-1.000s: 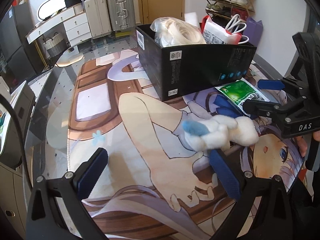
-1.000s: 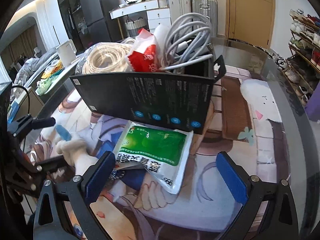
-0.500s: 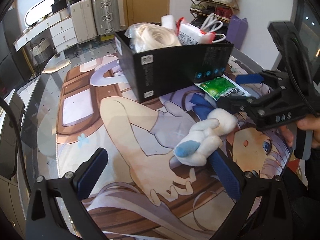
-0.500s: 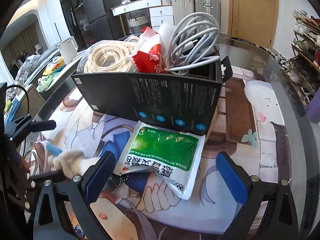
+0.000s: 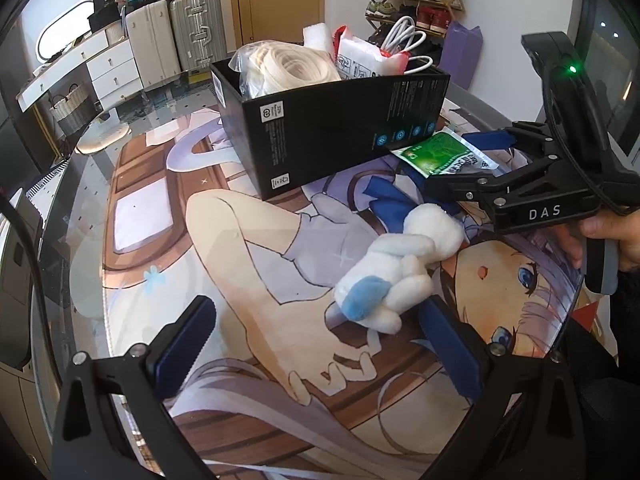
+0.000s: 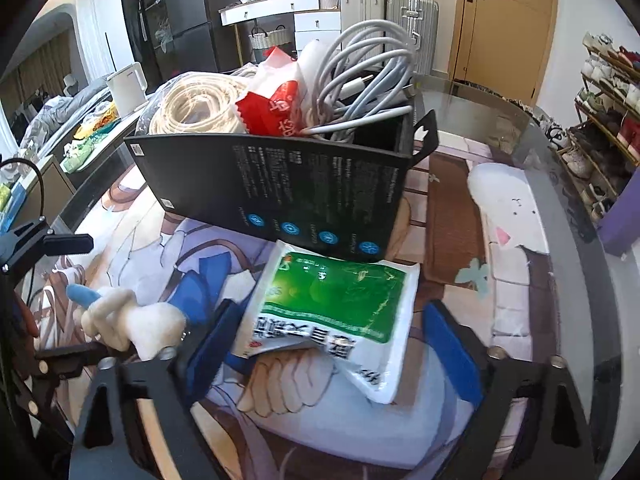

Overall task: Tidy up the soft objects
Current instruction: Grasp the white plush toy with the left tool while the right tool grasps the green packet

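Glass table (image 5: 60, 216) bore a printed mat (image 5: 248, 264), a black box (image 5: 332, 128) of cords, a green packet (image 6: 340, 300) beside it. White plush toy (image 5: 392, 272) lay by the left gripper's (image 5: 320, 344) wide-open fingers; right gripper (image 6: 332, 344) stood wide open astride the packet, gripping nothing.

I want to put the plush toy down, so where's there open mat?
Open mat lies left of the black box, toward the table's glass edge. It is crowded by the green packet, between the right fingers, and the box is heaped full.
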